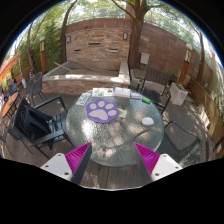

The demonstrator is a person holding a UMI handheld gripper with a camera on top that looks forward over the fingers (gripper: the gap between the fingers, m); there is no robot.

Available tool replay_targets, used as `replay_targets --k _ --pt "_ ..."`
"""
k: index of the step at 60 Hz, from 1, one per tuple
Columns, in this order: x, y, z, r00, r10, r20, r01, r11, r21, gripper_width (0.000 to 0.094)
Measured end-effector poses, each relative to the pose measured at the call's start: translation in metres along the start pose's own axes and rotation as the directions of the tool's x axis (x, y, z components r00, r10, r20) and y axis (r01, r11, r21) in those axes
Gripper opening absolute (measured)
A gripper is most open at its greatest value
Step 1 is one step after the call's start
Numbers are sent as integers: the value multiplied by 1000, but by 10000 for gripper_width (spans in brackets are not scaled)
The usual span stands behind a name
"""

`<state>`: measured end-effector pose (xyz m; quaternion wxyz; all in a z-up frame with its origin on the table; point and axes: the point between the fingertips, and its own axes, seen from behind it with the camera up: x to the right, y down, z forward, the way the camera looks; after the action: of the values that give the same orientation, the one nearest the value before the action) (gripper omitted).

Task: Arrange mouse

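Observation:
A round glass patio table (95,135) stands ahead of my gripper (112,153). On it lies a purple mouse pad (102,110) with a white paw print, toward the far left of the tabletop. A small white mouse (148,120) lies on the glass to the right of the pad, apart from it. My gripper's two fingers, with magenta pads (76,156), are spread wide over the near edge of the table and hold nothing. Both the pad and the mouse lie well beyond the fingers.
Dark metal chairs (35,118) stand round the table, with another (155,80) at the far right. A white object (178,93) stands at the right. A stone bench and brick wall (95,45) lie behind, with trees above. Small items (120,92) lie at the table's far edge.

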<state>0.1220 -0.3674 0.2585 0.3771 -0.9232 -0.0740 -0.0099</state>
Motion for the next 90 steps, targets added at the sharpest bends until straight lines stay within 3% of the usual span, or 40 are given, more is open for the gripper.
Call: replay_targets --k 8,18,34,49,58,74,90 --pt "15 15 -19 1000 12 -17 -13 999 -48 851" --pt "83 46 50 998 23 -62 -27 998 -61 848" --pt "214 53 186 987 48 -151 -46 999 16 853" --pt "288 32 314 990 47 -136 -40 998 55 850" --pt "306 22 370 993 21 -116 -18 999 34 845" --pt "318 -19 420 998 29 -49 -25 997 69 837" --pt "330 -52 461 998 41 -54 -35 995 96 809"
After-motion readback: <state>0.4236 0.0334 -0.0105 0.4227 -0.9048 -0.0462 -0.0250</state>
